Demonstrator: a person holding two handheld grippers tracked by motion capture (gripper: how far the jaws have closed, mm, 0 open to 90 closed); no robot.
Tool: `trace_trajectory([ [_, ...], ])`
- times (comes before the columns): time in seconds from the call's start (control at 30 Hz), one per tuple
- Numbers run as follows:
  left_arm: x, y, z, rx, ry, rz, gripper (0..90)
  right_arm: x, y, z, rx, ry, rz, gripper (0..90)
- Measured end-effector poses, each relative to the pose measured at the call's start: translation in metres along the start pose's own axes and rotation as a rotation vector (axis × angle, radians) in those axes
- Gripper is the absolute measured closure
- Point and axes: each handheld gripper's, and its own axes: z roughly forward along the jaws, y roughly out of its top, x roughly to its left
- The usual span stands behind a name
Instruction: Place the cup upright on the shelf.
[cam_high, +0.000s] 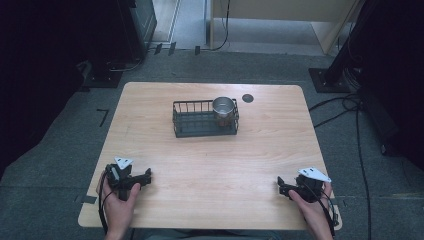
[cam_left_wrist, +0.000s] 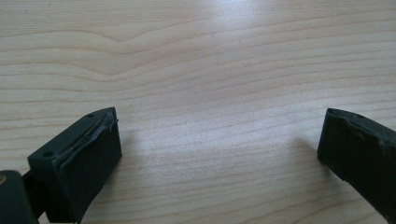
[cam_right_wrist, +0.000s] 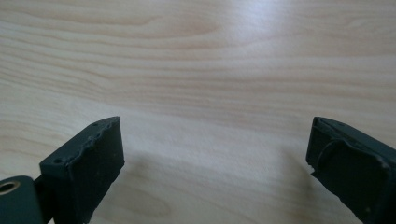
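Observation:
A dark wire basket (cam_high: 185, 106) stands on the wooden table (cam_high: 210, 155) past its middle, with a shiny metal cup (cam_high: 223, 106) upright in its right end. My left gripper (cam_high: 147, 176) rests near the front left corner, held in a hand, open and pointing right. Near the front right corner my right gripper (cam_high: 280, 186) is open too, pointing left. In the left gripper view, the jaws of the left gripper (cam_left_wrist: 219, 135) stand wide apart over bare wood. The right gripper (cam_right_wrist: 215, 140) shows the same in its own view, with nothing between its jaws.
A small dark round grommet (cam_high: 247, 98) sits in the tabletop behind the basket on the right. Cables (cam_high: 345, 107) run over the grey floor to the right of the table. Dark stands and equipment rise at the back left and right.

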Motion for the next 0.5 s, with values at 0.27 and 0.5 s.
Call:
trace_trajectory([
  [0.27,0.0,0.0,0.0,0.0,0.0,0.0,0.0,-0.011,-0.011,-0.008,0.03,-0.046,0.006,3.0],
  [0.5,0.0,0.0,0.0,0.0,0.0,0.0,0.0,-0.013,-0.013,-0.01,0.033,-0.039,0.009,2.9],
])
